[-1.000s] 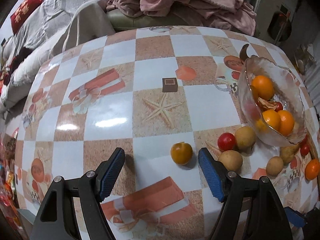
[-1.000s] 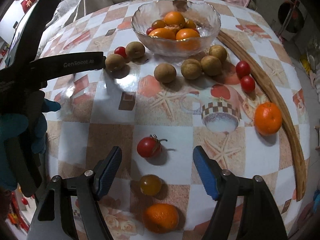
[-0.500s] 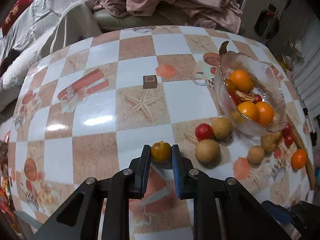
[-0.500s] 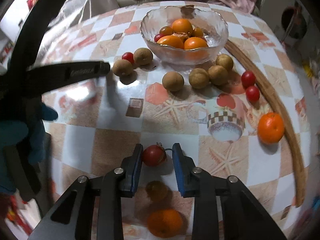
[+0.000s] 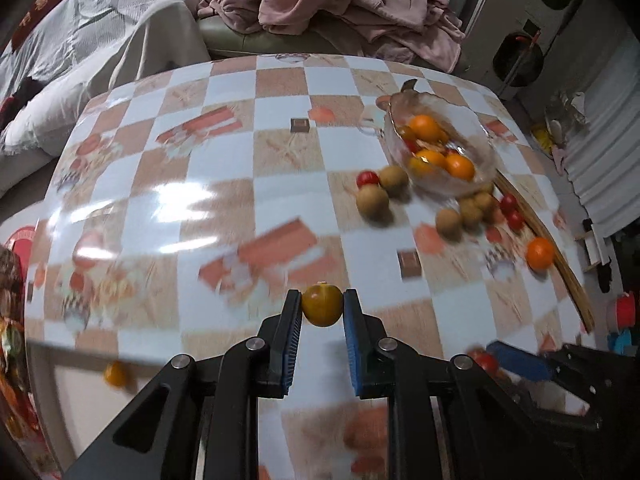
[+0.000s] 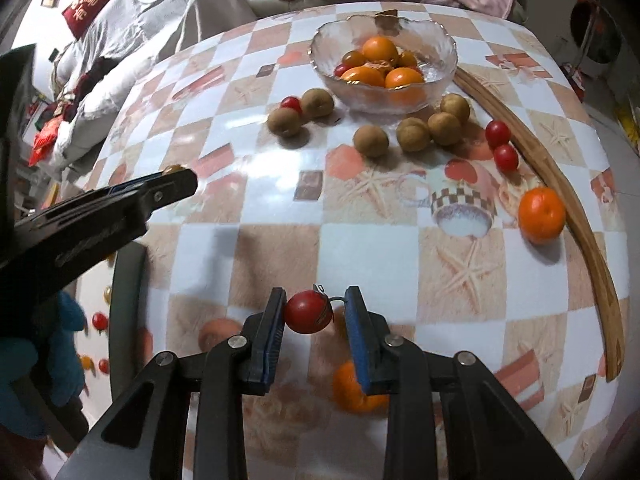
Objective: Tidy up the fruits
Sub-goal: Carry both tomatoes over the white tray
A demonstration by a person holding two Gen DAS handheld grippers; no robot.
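My left gripper [image 5: 322, 312] is shut on a small yellow-orange tomato [image 5: 322, 309] and holds it above the checked table [image 5: 224, 208]. My right gripper [image 6: 314, 312] is shut on a red cherry tomato [image 6: 308, 312], also lifted off the table. A glass bowl [image 6: 440, 68] with oranges and small tomatoes stands at the far side; it also shows in the left wrist view [image 5: 480, 160]. Brown round fruits [image 6: 371, 141], red cherry tomatoes [image 6: 497, 132] and an orange [image 6: 541, 215] lie around the bowl. Another orange [image 6: 352, 390] lies under my right gripper.
A curved wooden strip [image 6: 576, 216] lies along the table's right edge. My left gripper's arm [image 6: 100, 216] reaches in from the left in the right wrist view. A sofa with pink clothes [image 5: 340, 4] stands behind the table. Small fruits [image 6: 100, 322] lie below the table's left edge.
Both grippers closed on their tomatoes, then lifted them off the table and pulled back, so the bowl and loose fruit now look farther away.
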